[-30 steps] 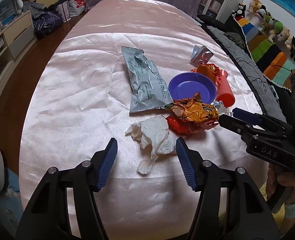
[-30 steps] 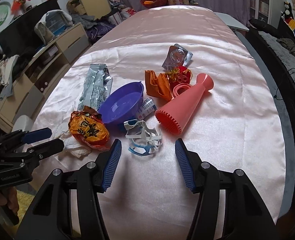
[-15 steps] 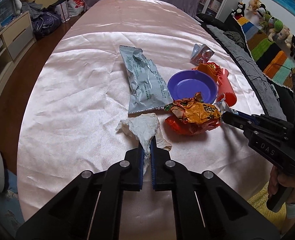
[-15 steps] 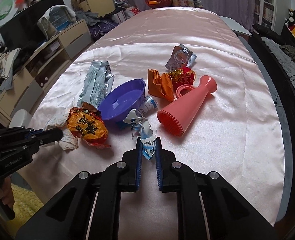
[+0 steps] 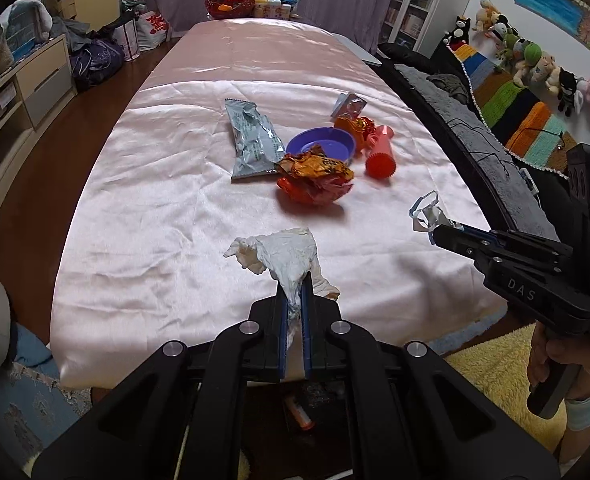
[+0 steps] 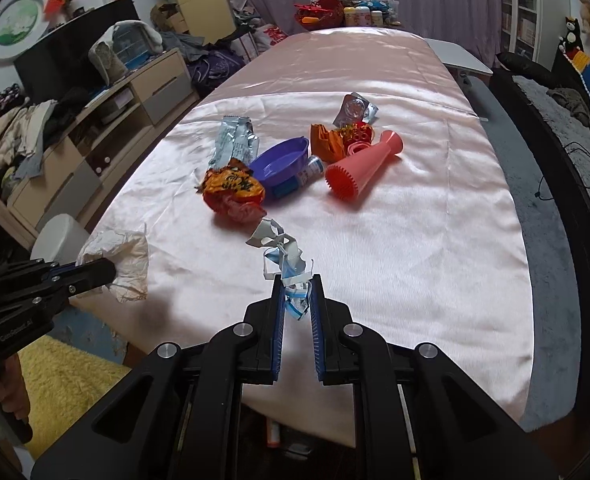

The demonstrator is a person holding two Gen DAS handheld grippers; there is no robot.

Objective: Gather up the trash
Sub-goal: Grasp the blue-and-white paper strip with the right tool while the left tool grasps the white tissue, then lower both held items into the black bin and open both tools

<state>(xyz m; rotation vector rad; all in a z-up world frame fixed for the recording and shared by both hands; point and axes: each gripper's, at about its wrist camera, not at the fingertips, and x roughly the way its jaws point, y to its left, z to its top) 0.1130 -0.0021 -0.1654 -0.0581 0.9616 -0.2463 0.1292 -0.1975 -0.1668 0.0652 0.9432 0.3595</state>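
My left gripper [image 5: 293,294] is shut on a crumpled white tissue [image 5: 285,254], lifted off the pink cloth near the table's front edge; the tissue [image 6: 121,258] also shows in the right wrist view, at the tip of the left gripper [image 6: 107,270]. My right gripper [image 6: 295,284] is shut on a torn white-and-blue wrapper scrap [image 6: 285,258], held above the cloth. That scrap [image 5: 425,212] hangs from the right gripper [image 5: 439,234] in the left wrist view. An orange snack wrapper [image 5: 315,176] and a silver packet [image 5: 253,142] lie farther back.
A purple bowl [image 5: 321,142], a coral ribbed cone [image 6: 361,166], an orange pouch [image 6: 327,142] and a clear blister pack [image 6: 355,108] sit mid-table. A dark sofa [image 5: 467,128] runs along the right. Drawers [image 6: 95,136] stand left. A yellow rug [image 6: 67,384] lies below the table's front edge.
Both grippers went from open to shut, the left on the tissue and the right on the scrap. Both then pulled back toward the front edge and rose, lifting their pieces.
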